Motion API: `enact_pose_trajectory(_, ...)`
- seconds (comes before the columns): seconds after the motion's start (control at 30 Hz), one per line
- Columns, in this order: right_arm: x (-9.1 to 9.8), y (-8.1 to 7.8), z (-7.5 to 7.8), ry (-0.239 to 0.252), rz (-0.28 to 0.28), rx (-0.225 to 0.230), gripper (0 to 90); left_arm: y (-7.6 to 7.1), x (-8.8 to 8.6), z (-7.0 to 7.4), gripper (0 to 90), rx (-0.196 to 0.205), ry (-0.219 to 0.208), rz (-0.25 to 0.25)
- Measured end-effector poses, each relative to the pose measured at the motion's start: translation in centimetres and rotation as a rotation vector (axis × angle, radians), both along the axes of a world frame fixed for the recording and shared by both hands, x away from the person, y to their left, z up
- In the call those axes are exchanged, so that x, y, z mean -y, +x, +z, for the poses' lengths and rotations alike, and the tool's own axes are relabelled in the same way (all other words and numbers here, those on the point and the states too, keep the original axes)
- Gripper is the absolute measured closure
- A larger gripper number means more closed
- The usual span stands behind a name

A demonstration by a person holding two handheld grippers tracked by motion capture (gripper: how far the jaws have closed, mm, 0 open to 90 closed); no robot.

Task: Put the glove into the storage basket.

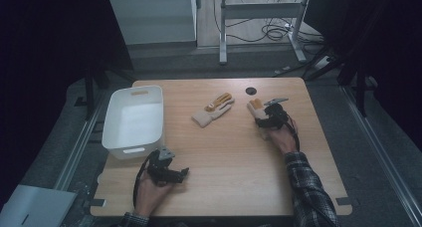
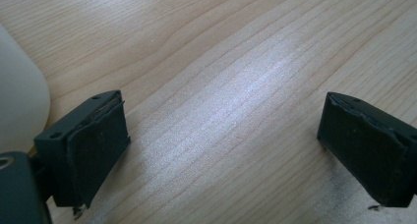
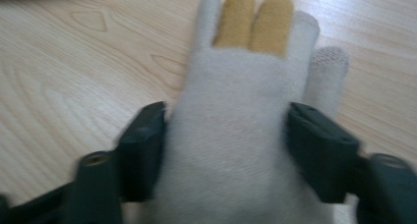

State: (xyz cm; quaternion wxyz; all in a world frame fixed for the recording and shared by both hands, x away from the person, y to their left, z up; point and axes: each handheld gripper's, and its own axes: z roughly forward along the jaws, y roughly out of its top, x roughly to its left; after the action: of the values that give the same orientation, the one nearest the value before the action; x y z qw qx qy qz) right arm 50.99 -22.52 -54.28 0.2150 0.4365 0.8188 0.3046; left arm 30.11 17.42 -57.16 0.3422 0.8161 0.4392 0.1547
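Nearest the person, the left gripper [image 1: 183,172] rests low over bare wooden table [image 1: 229,157], its jaws wide apart with nothing between them. Farther out, the right gripper [image 3: 226,150] has a cream glove [image 3: 231,150] between its jaws, which flank the cuff and look about to grip it. Beyond and to its left lies a second glove [image 1: 213,110], then the white bin [image 1: 110,132]. The step seems to be picking up; next the jaws must close firmly.
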Motion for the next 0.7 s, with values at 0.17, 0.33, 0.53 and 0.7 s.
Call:
enact_pose_trajectory(0.17, -0.2, -0.3, 0.1, 0.013, -0.037, -0.001, 49.7, 0.0, 0.0, 0.0, 5.2, 0.000, 0.000, 0.000)
enact_pose_trajectory(0.33, -0.2, -0.5, 0.3, 0.013, -0.063, -0.009, 56.2, 0.0, 0.0, 0.0, 5.2, 0.000, 0.000, 0.000)
enact_pose_trajectory(0.53, 0.3, -1.0, 0.6, 0.069, -0.086, -0.011, 57.5, 0.0, 0.0, 0.0, 5.1, 0.000, 0.000, 0.001)
enact_pose_trajectory(0.7, 0.3, -2.1, 2.2, 0.095, -0.079, -0.001, 57.4, 0.0, 0.0, 0.0, 5.1, 0.000, 0.000, 0.000)
